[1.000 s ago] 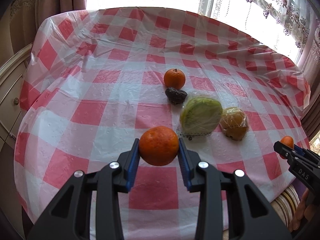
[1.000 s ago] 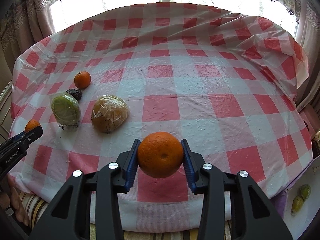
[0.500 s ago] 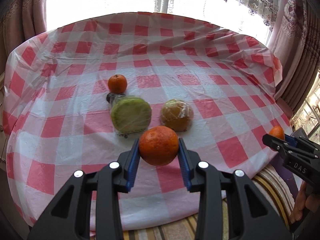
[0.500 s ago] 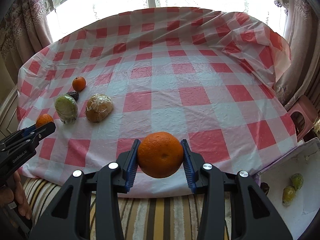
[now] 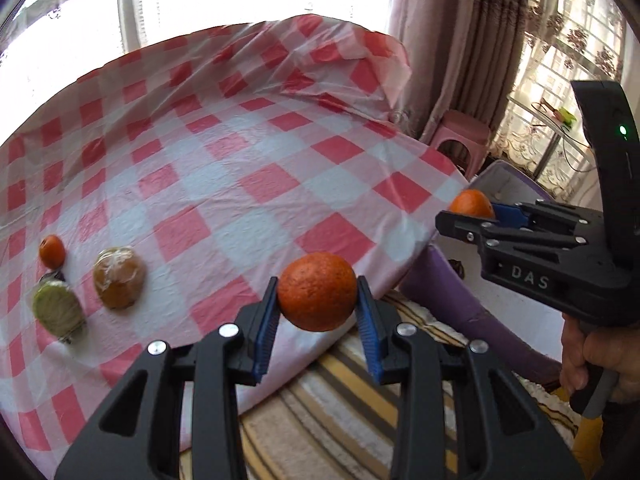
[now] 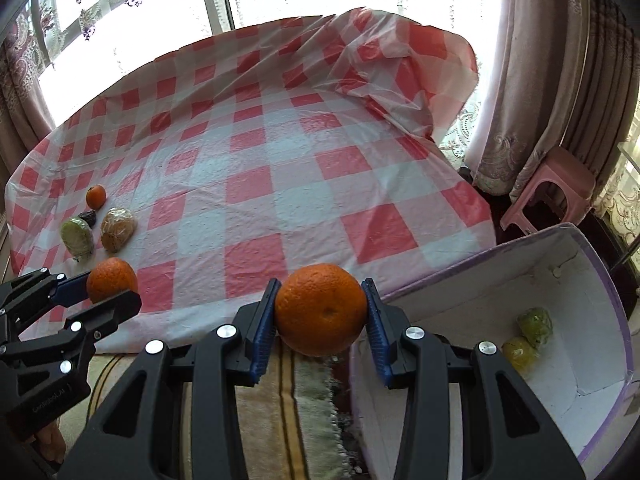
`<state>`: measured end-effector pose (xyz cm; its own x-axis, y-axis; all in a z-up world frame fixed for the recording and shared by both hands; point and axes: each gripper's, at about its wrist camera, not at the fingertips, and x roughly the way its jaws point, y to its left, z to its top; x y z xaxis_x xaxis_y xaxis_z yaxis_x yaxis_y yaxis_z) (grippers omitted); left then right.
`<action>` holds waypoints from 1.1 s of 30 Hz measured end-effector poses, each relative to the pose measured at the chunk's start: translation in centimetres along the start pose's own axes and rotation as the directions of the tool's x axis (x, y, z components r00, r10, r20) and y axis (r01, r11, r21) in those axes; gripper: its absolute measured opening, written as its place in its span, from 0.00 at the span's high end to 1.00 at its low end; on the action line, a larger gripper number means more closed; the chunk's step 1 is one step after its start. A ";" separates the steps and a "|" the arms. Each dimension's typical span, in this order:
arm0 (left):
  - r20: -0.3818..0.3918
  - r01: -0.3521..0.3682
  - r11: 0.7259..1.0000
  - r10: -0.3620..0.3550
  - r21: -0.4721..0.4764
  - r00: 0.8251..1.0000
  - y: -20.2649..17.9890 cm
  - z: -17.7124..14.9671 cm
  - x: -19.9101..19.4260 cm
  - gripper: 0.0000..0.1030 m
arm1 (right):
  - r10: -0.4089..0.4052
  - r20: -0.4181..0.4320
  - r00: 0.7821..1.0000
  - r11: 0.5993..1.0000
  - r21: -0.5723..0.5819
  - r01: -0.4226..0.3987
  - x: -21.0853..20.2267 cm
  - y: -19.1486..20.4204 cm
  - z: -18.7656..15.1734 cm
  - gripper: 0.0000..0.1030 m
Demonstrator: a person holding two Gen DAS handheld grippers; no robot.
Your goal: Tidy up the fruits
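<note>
Both grippers are clamped on oranges, and the right gripper (image 6: 320,310) with its orange (image 6: 321,309) sits just left of the box (image 6: 472,280), way nearer it than the left gripper (image 6: 116,286).

The left wrist view looks forward and down from just off the near edge of the red-and-white checked cloth-covered surface (image 5: 224,184), facing toward its right end and the curtained window. The right wrist view sits further right, above the white purple-rimmed box (image 6: 520,296), facing the same cloth. Both share the surface, the pink plastic stool (image 5: 460,136) and each other's black tool.
</note>
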<state>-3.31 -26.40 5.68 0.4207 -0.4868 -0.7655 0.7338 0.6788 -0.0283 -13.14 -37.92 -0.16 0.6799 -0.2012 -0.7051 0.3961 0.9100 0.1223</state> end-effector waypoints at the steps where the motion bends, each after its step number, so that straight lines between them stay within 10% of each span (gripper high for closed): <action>1: -0.007 0.018 1.000 -0.017 0.025 1.000 -1.2 0.3 0.5 0.64 | -0.012 -0.004 1.000 1.000 0.010 0.012 0.1 -1.0 0.0 0.61; 18: -0.184 0.235 0.931 -0.189 0.278 0.965 -16.1 2.4 8.3 0.64 | -0.172 -0.233 0.957 0.967 0.145 0.209 4.5 -15.7 -3.8 0.61; 33: -0.423 0.362 0.757 -0.125 0.544 0.898 -22.7 -2.7 13.0 0.64 | -0.197 -0.410 0.890 0.975 0.010 0.220 8.9 -18.9 -5.5 0.61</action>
<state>-15.92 -46.67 -5.33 0.0605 -0.2891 -0.9554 0.9979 0.0387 0.0515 -17.99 -54.88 -12.57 0.2740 -0.2098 -0.9386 0.5422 0.8398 -0.0295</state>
